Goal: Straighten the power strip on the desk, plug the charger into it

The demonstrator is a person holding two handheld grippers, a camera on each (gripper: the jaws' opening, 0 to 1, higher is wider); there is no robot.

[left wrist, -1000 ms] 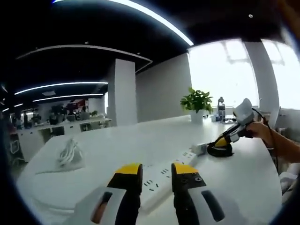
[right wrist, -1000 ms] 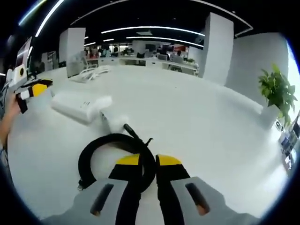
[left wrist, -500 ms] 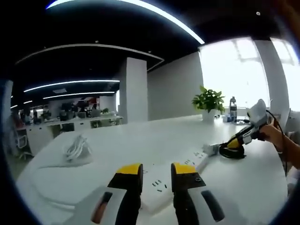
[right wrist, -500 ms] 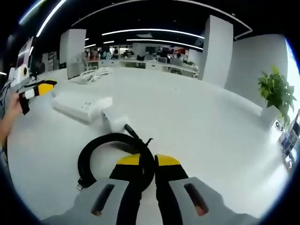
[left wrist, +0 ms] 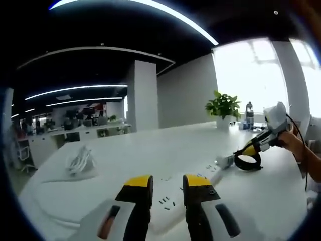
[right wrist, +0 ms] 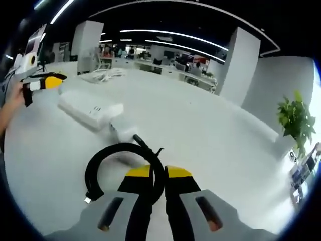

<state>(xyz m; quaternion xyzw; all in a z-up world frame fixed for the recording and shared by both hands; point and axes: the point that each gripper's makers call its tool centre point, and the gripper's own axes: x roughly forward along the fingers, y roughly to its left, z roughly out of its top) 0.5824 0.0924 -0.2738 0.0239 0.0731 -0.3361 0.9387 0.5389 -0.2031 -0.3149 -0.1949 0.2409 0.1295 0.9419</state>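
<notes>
The white power strip (left wrist: 193, 183) lies on the white desk (left wrist: 150, 150) and runs away between the jaws of my left gripper (left wrist: 168, 182), which looks shut on its near end. In the right gripper view the strip (right wrist: 90, 108) sits at the left, with the left gripper (right wrist: 47, 81) at its far end. My right gripper (right wrist: 158, 173) is shut on the black coiled cable (right wrist: 125, 168) of the white charger (right wrist: 123, 129). From the left gripper view, the right gripper (left wrist: 249, 149) holds the coil (left wrist: 248, 161) tilted up, and the charger (left wrist: 224, 160) rests by the strip's far end.
A potted plant (left wrist: 223, 108) and a bottle (left wrist: 249, 113) stand at the desk's far edge by the window. A bundle of white cables (left wrist: 80, 160) lies on the desk to the left. A person's hand (left wrist: 296, 145) holds the right gripper.
The right gripper has tilted the black coil up off the desk a little. The left gripper stays on the power strip; both views shifted slightly.
</notes>
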